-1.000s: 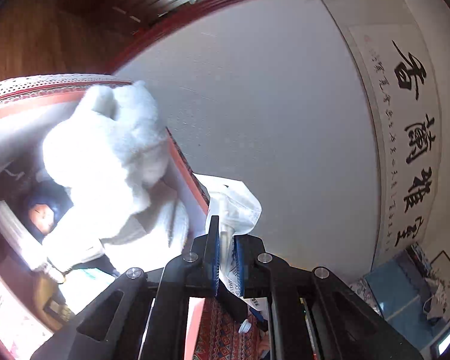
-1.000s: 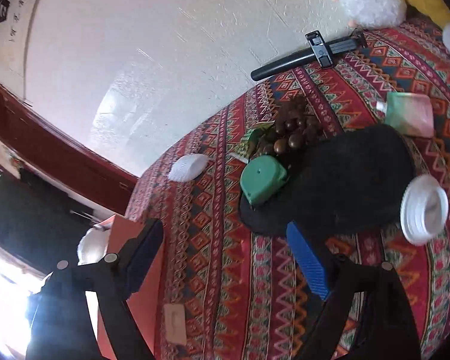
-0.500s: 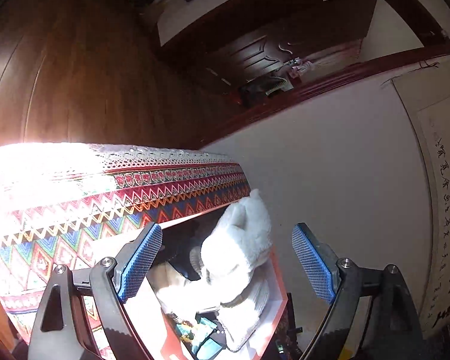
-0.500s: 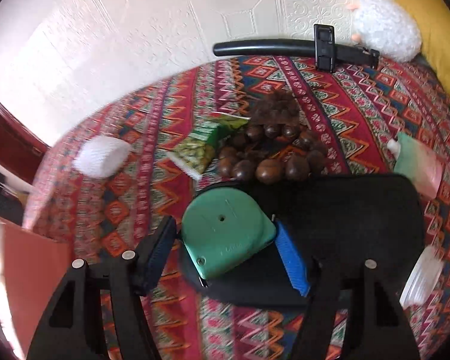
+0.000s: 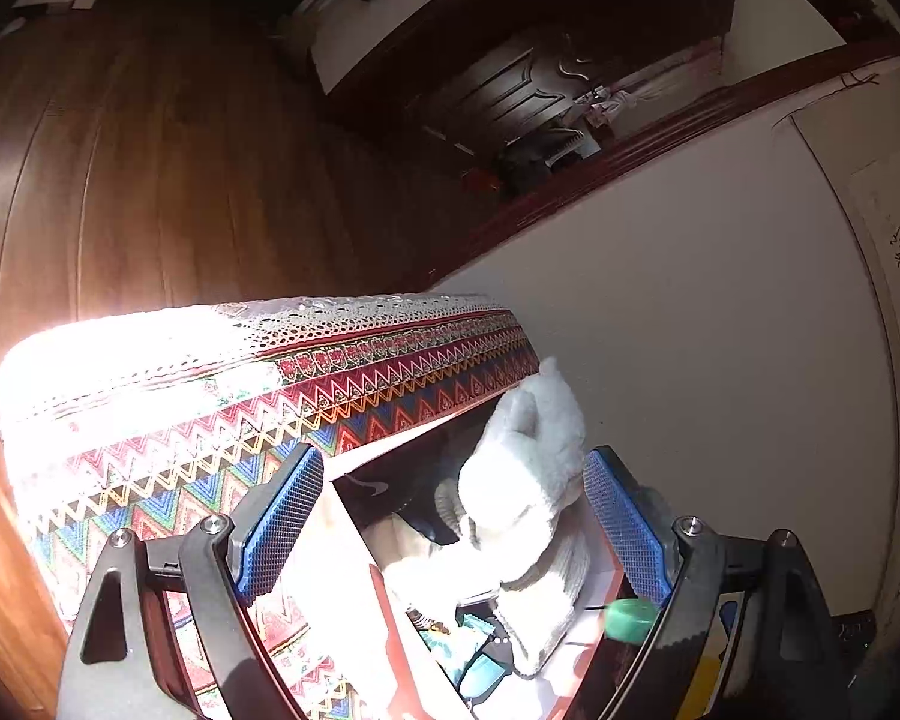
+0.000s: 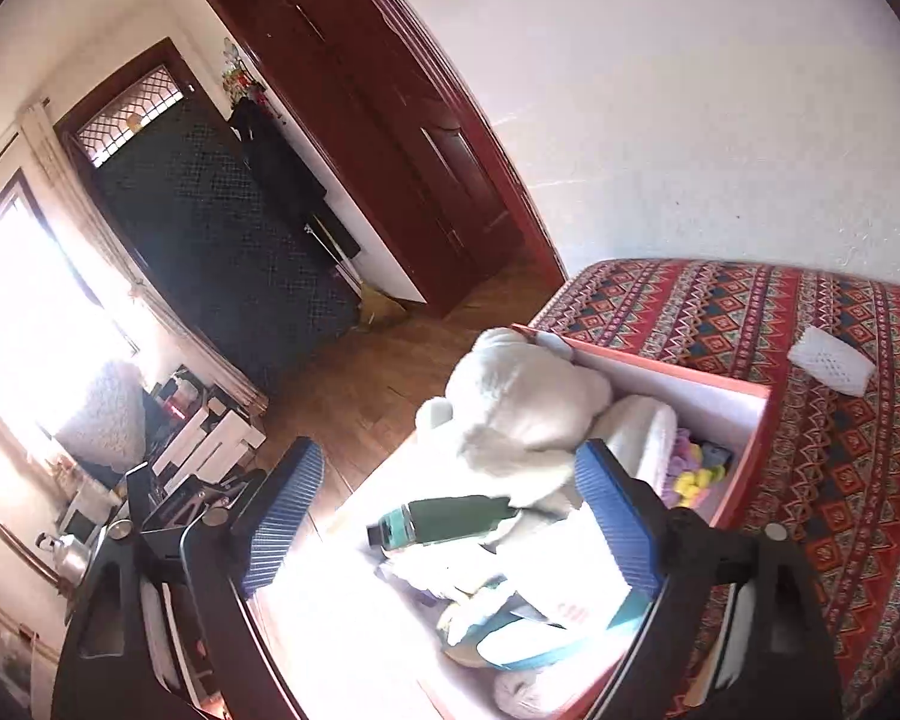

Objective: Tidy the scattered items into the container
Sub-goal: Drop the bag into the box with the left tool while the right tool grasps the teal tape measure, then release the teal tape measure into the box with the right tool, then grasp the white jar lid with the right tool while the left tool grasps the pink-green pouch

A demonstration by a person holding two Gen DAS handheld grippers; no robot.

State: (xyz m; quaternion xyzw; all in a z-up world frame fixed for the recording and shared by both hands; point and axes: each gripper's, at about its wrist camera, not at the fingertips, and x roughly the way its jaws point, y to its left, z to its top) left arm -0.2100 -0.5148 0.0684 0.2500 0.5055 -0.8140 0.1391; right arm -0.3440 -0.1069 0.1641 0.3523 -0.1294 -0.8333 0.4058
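the left gripper (image 5: 450,525) is seen with its jaws spread wide and nothing between the blue pads, held over the near end of the orange box (image 5: 615,570). inside the box a white plush toy (image 5: 525,480) is propped up, with smaller items heaped under it. a green tape measure (image 5: 630,615) is seen in the left view at the box's right edge, just beside the right blue pad; whether it rests on something or is in the air cannot be told.

the right gripper (image 6: 444,516) is also spread wide, its jaws having just been opening, and no pad presses on anything. between the jaws, in the right view, the green tape measure (image 6: 444,519) appears blurred and edge-on above the box contents (image 6: 510,618), against the plush toy (image 6: 522,408). the orange box (image 6: 744,456) sits on a red patterned cloth (image 6: 810,468). a white mesh pad (image 6: 831,360) lies on the cloth beyond the box, well apart from it.
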